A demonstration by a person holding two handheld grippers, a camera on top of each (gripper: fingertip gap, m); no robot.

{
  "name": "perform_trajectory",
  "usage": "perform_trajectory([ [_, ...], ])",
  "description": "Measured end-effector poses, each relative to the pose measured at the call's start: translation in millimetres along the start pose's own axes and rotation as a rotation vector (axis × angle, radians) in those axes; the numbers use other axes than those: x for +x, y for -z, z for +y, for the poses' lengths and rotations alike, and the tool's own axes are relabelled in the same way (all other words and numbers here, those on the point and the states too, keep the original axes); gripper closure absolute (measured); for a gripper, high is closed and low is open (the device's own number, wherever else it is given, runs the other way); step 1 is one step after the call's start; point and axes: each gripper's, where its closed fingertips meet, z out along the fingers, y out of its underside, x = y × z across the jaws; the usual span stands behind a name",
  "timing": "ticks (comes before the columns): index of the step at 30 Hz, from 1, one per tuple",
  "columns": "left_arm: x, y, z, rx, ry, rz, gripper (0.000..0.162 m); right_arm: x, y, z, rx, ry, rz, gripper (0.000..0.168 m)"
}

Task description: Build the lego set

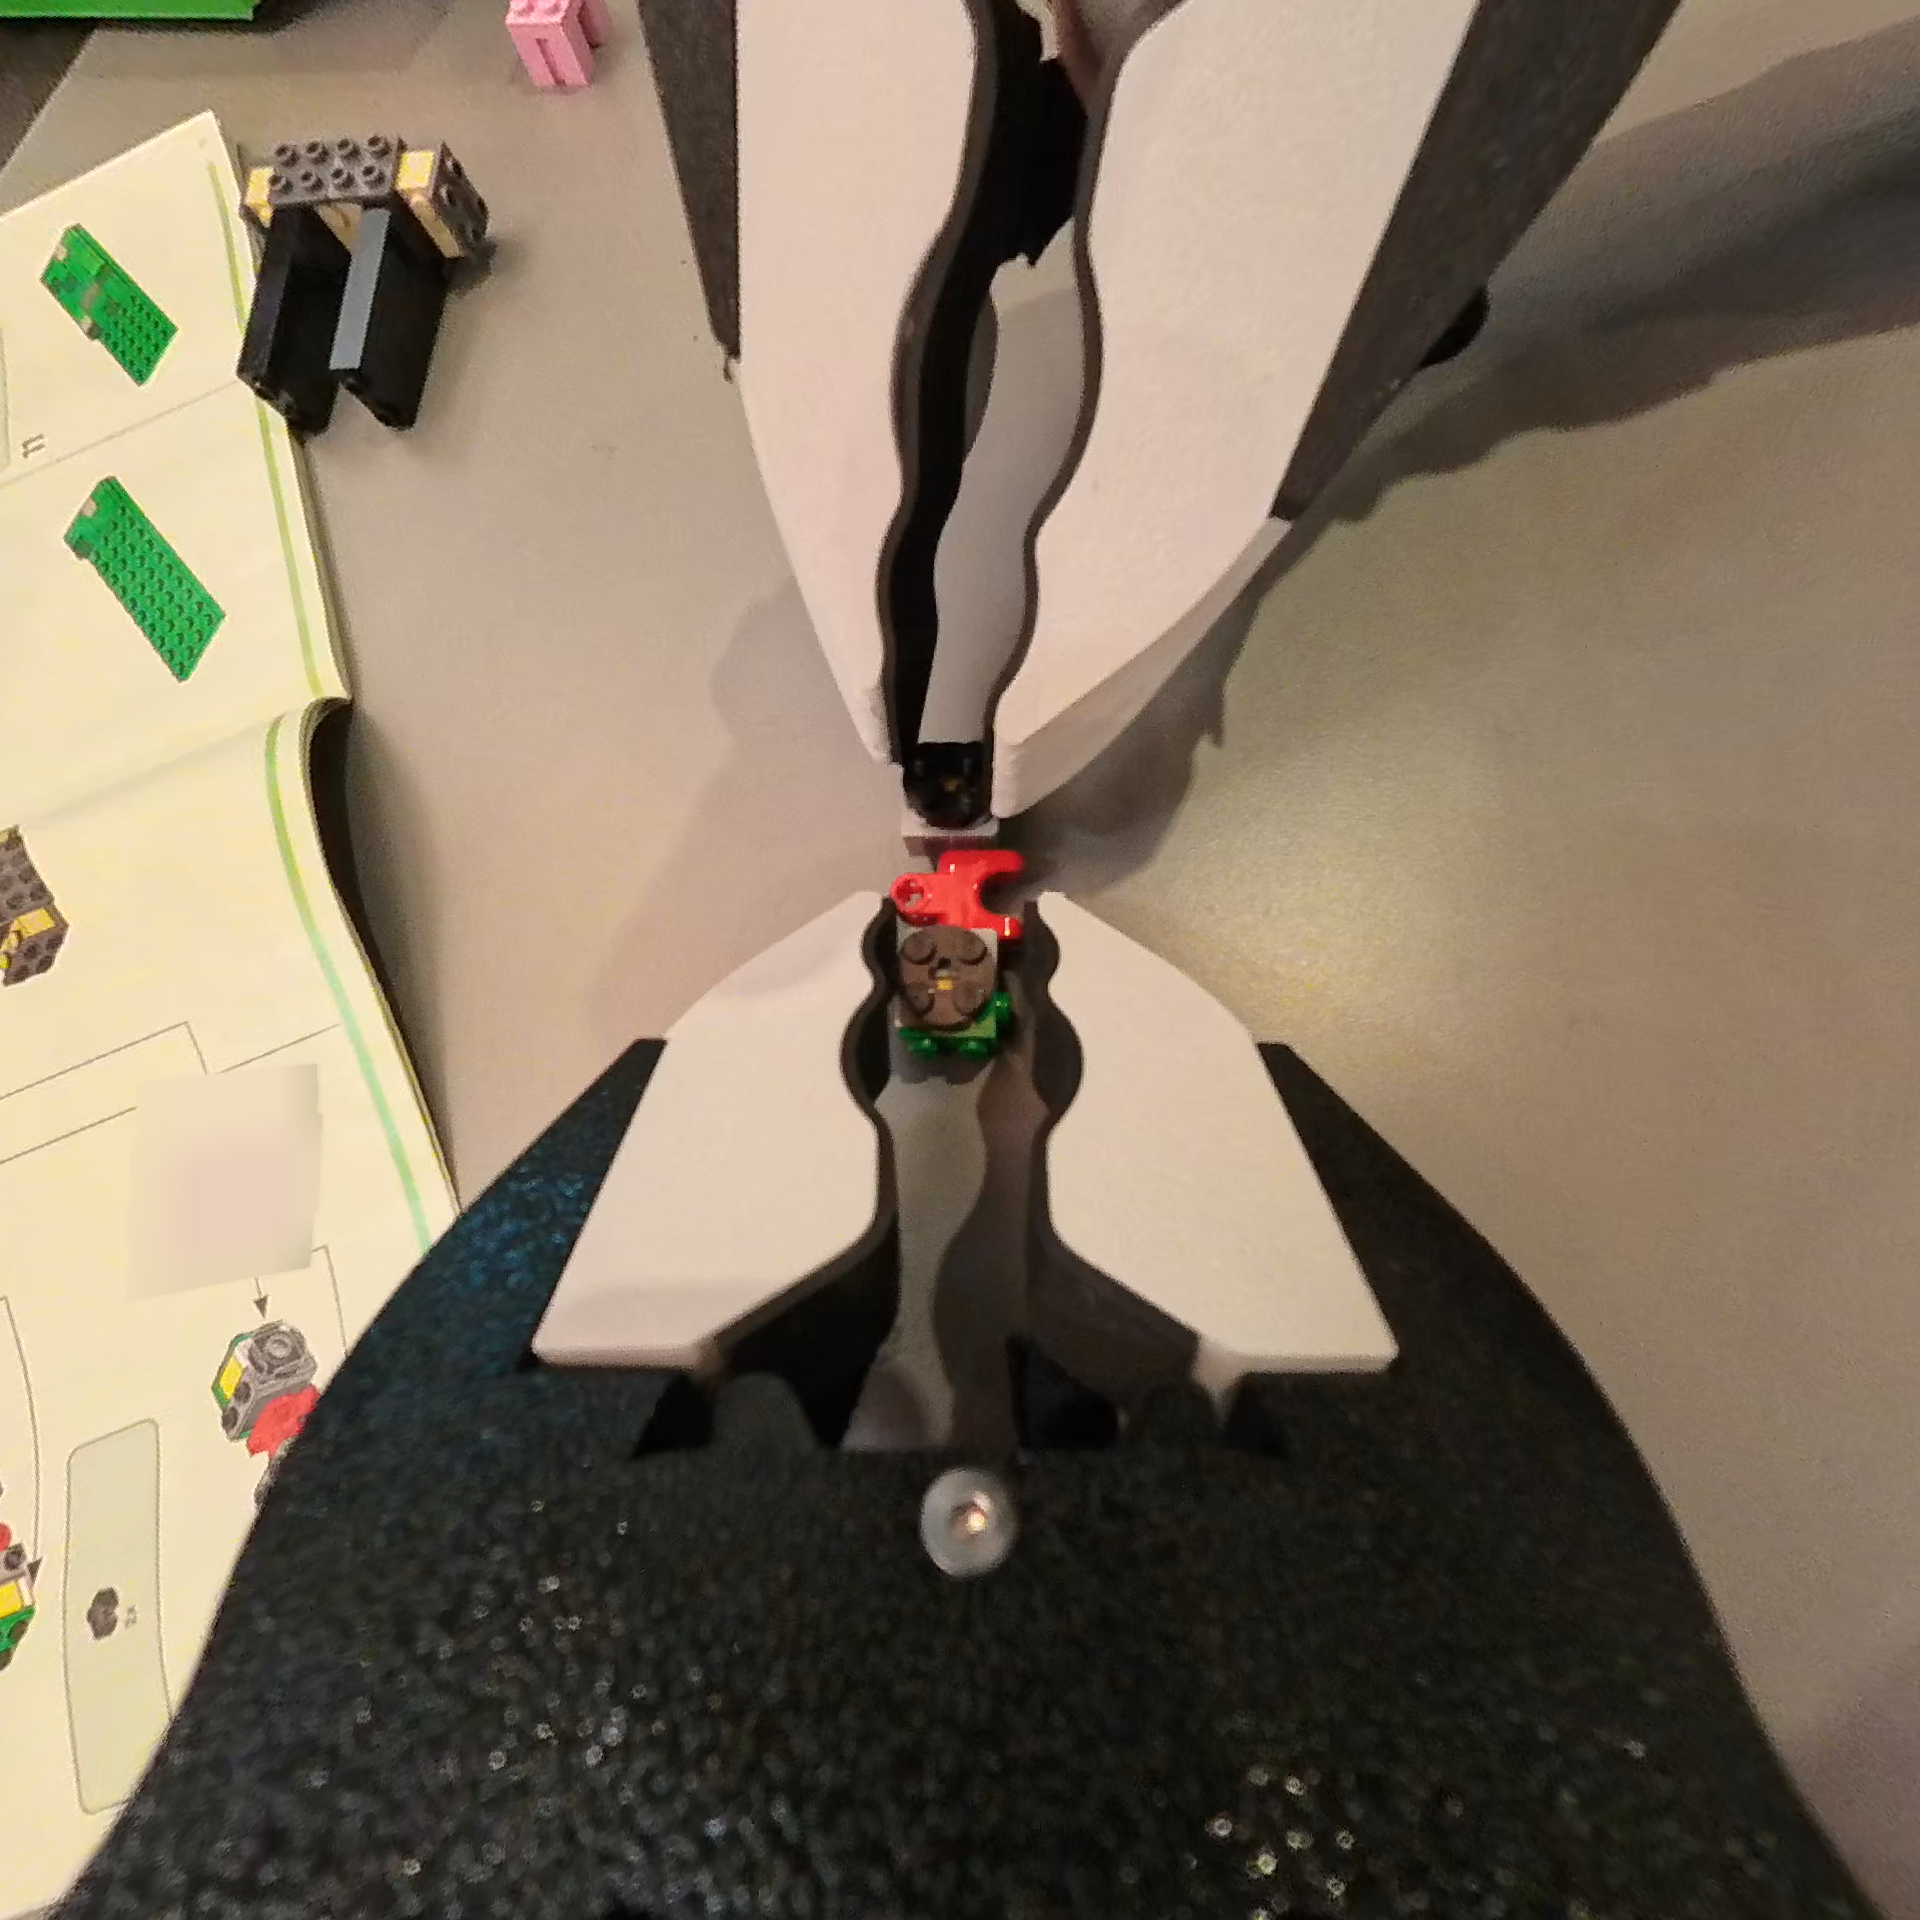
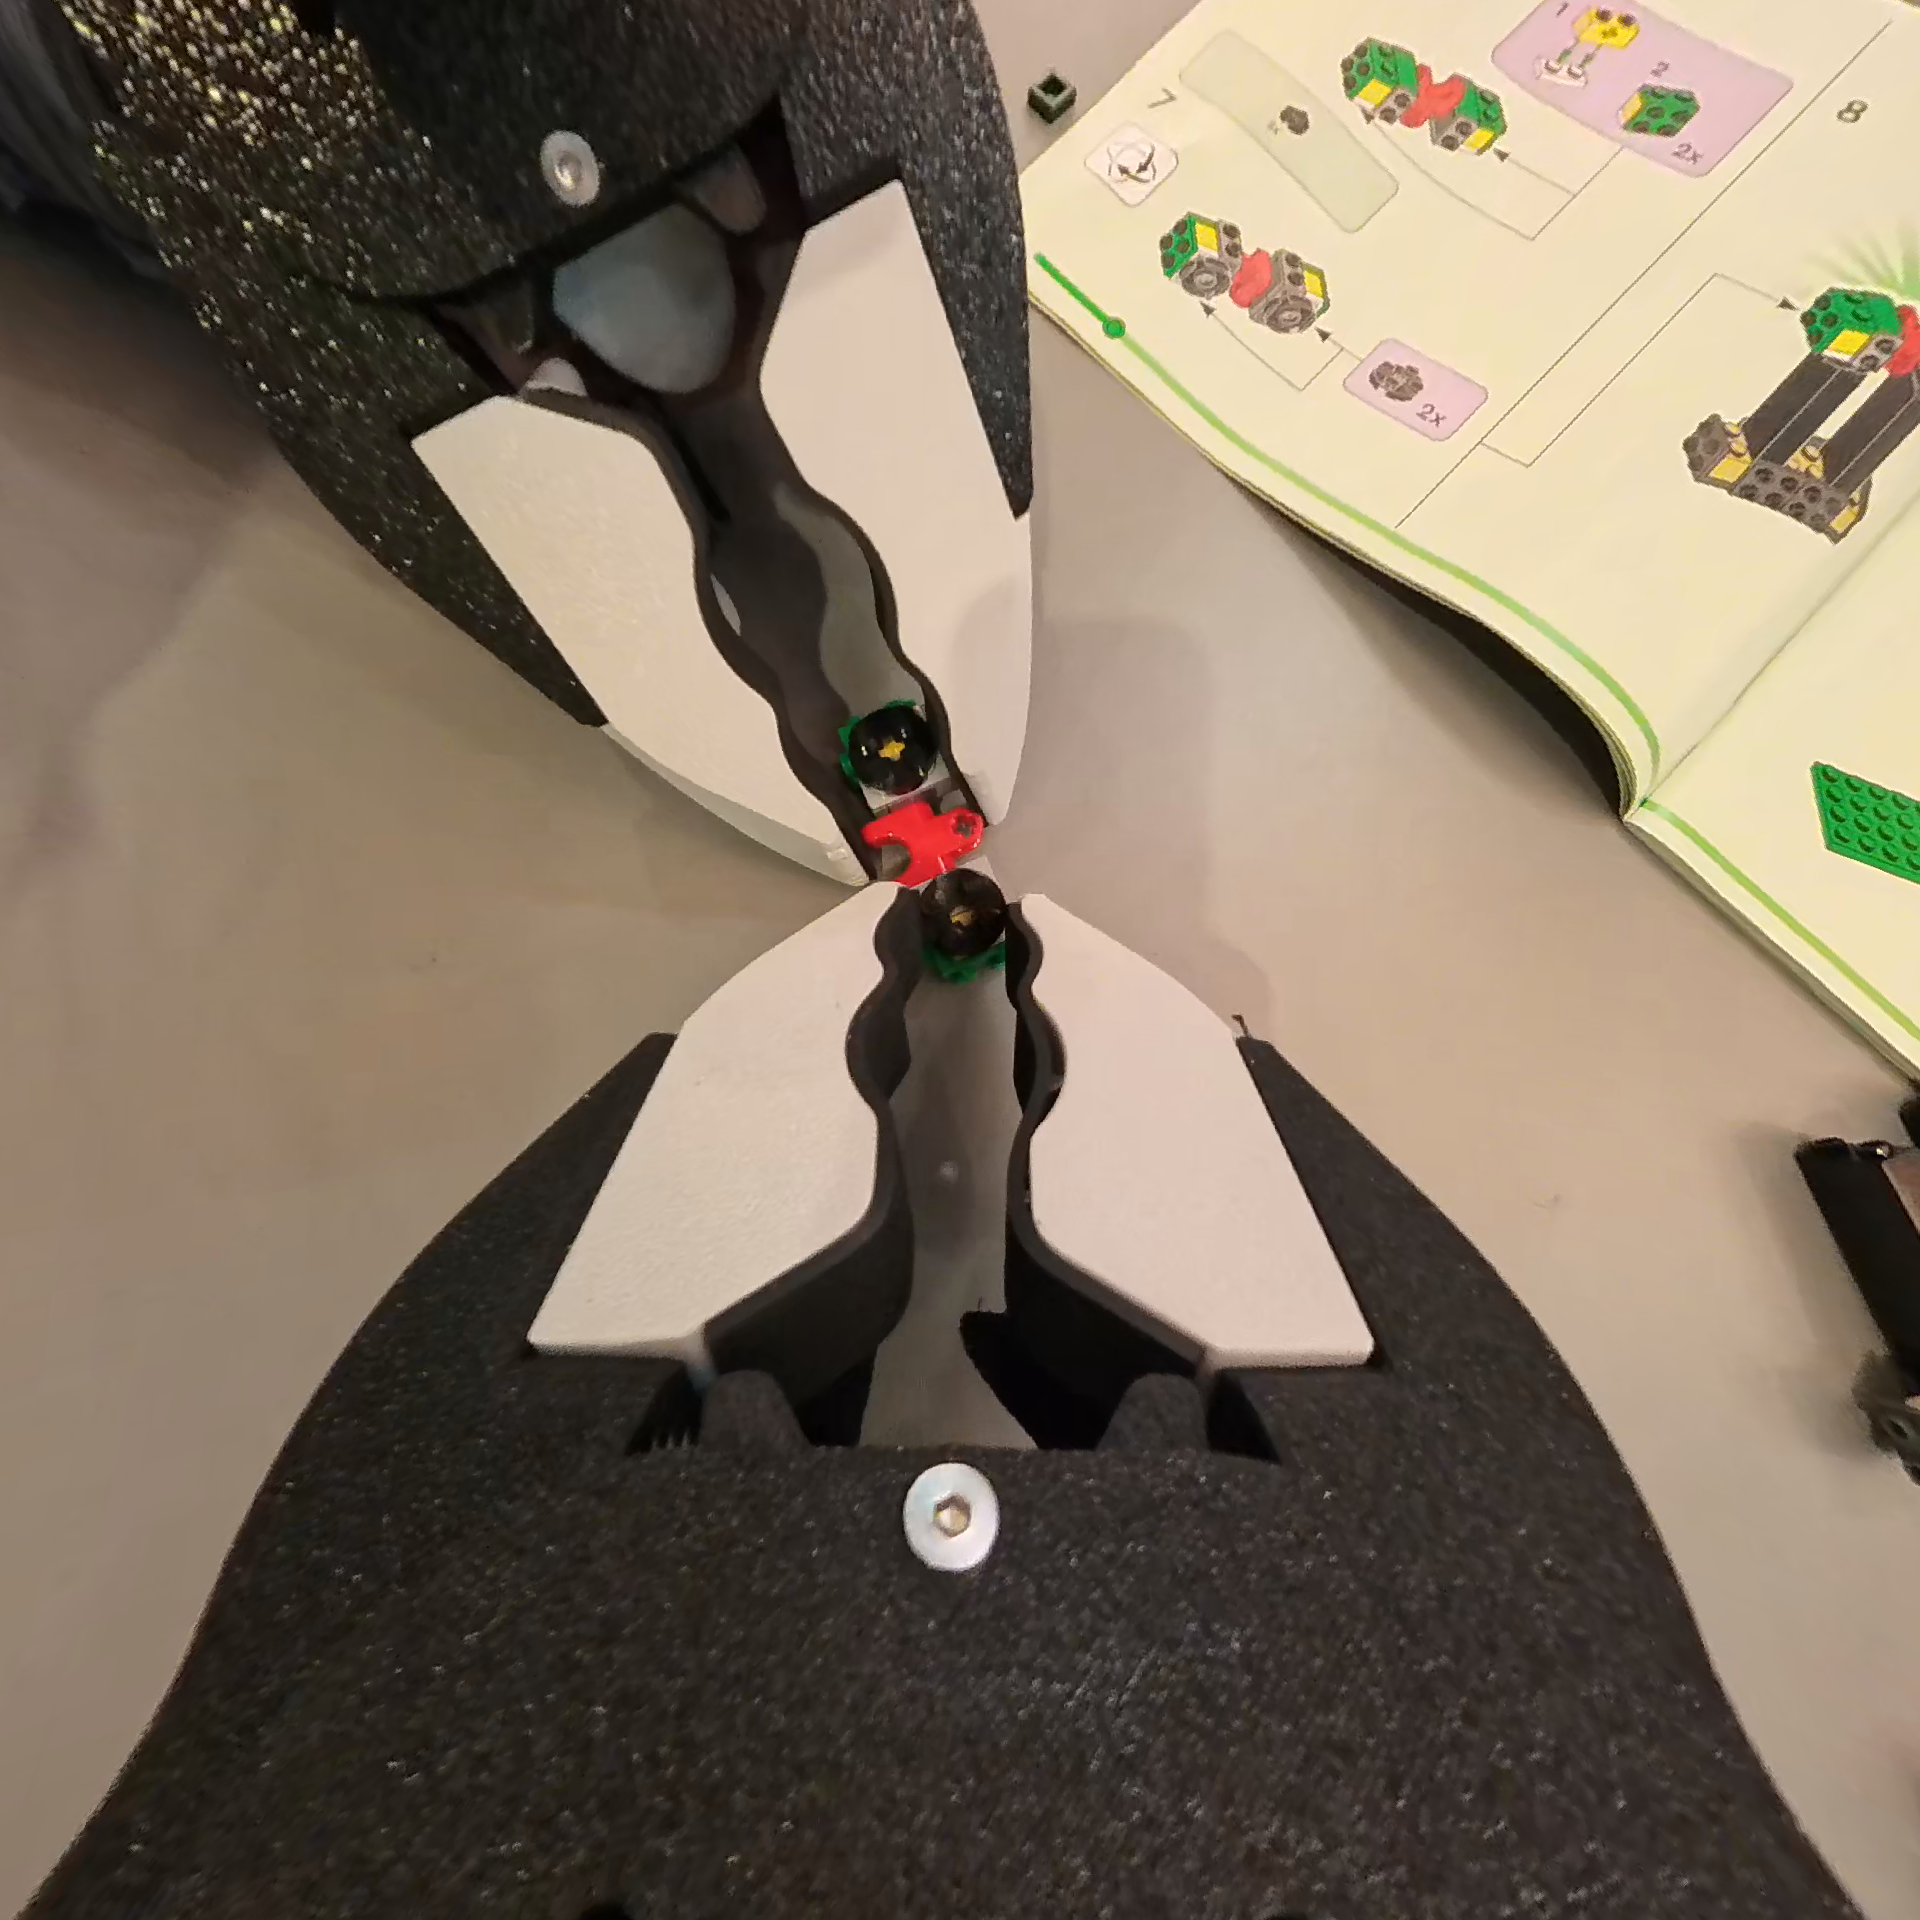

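Observation:
My left gripper (image 1: 961,906) is shut on a small block (image 1: 951,1003) of grey and green parts with a dark round plate on top and a red connector (image 1: 961,886) at its front. My right gripper (image 1: 948,771) comes in from above, tip to tip with it, shut on a second small block (image 1: 945,787) with a black round plate. In the right wrist view my right gripper (image 2: 956,906) holds that black and green block (image 2: 961,930). It meets the red connector (image 2: 920,831) in the left gripper (image 2: 925,844). I cannot tell whether the two blocks are joined.
An open instruction booklet (image 1: 156,727) lies on the grey table (image 1: 1507,935), also in the right wrist view (image 2: 1558,416). A black and grey leg build (image 1: 353,281) stands beside it. A pink piece (image 1: 556,42) and a small black piece (image 2: 1051,99) lie farther off. Left and right tips are no more than a few centimetres apart. Left tips and right tips are each some 25 centimetres from the pink piece (image 1: 556,42).

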Motion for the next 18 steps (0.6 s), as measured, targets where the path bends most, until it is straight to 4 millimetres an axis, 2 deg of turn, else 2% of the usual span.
perform_trajectory([
  [18, 0.2, -0.1, -0.2, 0.011, 0.012, 0.007, 0.139, 0.1, -3.1, -0.3, 0.003, -0.011, 0.001, 0.148],
])
